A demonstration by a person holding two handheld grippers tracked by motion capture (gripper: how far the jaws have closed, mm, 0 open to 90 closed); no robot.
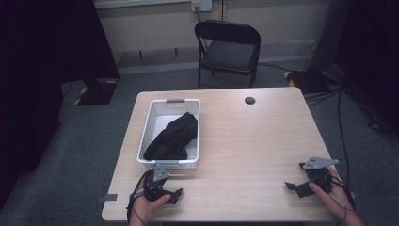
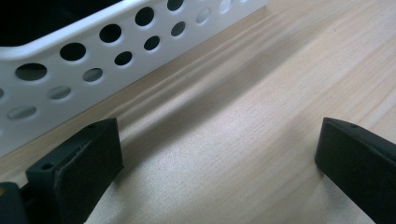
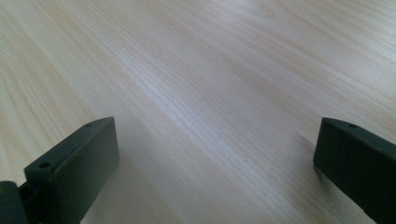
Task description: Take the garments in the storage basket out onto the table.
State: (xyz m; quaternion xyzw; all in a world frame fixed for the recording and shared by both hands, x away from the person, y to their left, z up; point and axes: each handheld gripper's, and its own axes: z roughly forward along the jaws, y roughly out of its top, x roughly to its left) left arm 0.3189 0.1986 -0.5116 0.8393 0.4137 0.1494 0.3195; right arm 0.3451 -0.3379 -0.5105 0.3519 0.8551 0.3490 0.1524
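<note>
Wooden table (image 1: 244, 141): white basket (image 1: 160, 162) just beyond the wide-open left tool (image 1: 171, 194).

The room around the table (image 1: 263, 141) is dim with dark corners, the wood shows soft pale glare, and the basket (image 2: 70, 60) close to the camera is perhaps slightly blurred.

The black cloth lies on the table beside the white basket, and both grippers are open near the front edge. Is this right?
Not quite. The high view shows the black cloth inside the white basket, not beside it. The left gripper and right gripper are indeed open near the table's front edge.
</note>
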